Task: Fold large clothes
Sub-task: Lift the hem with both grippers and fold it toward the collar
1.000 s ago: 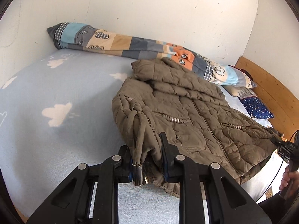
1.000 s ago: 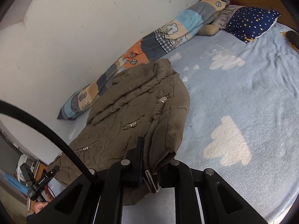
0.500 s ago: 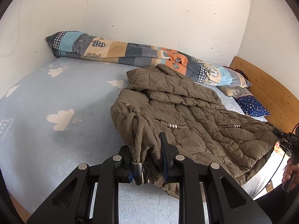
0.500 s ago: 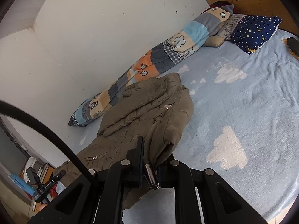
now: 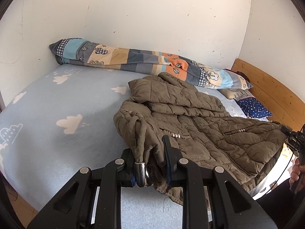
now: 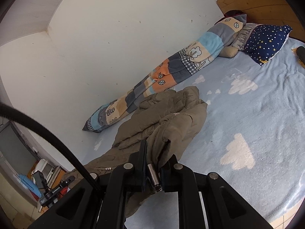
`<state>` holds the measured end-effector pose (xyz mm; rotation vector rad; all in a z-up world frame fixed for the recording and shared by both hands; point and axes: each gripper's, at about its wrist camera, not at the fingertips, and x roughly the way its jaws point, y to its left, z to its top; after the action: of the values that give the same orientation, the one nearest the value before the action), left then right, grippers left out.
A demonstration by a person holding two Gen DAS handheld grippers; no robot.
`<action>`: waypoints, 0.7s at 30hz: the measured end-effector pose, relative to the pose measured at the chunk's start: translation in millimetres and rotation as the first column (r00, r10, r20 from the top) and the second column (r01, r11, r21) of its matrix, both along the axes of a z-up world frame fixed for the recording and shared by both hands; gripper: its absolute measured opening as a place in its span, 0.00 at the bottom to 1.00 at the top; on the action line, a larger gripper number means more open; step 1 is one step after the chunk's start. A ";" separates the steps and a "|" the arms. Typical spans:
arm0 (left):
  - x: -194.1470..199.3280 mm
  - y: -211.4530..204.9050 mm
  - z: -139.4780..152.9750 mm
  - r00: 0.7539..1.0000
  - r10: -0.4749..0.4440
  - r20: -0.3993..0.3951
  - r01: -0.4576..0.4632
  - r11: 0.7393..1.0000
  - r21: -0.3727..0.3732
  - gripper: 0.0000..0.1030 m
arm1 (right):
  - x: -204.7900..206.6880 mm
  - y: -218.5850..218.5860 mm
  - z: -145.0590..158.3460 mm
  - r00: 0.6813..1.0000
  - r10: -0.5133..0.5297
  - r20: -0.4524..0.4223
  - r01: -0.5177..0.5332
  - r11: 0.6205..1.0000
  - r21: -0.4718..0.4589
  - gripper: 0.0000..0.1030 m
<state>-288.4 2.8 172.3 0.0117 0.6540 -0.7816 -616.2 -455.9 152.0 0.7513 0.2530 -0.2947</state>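
Two grippers share one load: a quilted olive-brown jacket (image 5: 200,126) lying across a pale blue bed sheet (image 5: 63,103) printed with white clouds. The left gripper (image 5: 150,166) has its jaws pressed onto a bunched hem corner of the jacket, where a drawstring ends in a shiny metal toggle (image 5: 140,173) hanging between the black fingers. The right gripper (image 6: 154,173) pinches the opposite hem corner the same way, a second metal toggle (image 6: 154,177) showing at its jaws, with the fabric rising in a lifted fold above them. Both grippers point forward and somewhat downward over the near edge of the bed, so the jacket's hem is raised off the sheet while its collar end lies flat toward the wall. In the left wrist view a person's hand (image 5: 296,171) shows at the far right, wrapped around a dark handle. Writing is scarce: a small camera (image 6: 50,192) low in the right wrist view carries white lettering too small to read, and a grey cushion (image 6: 242,36) beside a navy star-print pillow (image 6: 266,42) bears large letters I cannot make out. A patchwork blanket (image 5: 144,63) with leaf and tree motifs lies rolled along the white wall (image 5: 152,19), ending at a wooden headboard (image 5: 270,93).
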 end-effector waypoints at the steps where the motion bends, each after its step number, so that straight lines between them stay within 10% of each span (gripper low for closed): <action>1: -1.8 1.8 3.0 1.000 0.001 0.006 -0.001 1.000 -0.002 0.20 | -2.2 1.7 2.0 1.000 0.005 0.003 -0.005 1.000 0.000 0.11; 21: -19.4 11.8 40.6 0.998 0.005 0.070 -0.004 1.000 -0.020 0.20 | -25.0 12.4 33.3 0.999 0.014 0.042 -0.012 0.999 -0.038 0.11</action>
<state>-307.7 14.6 212.9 0.0193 0.5791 -0.7803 -641.1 -443.5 185.3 0.7174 0.2120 -0.2706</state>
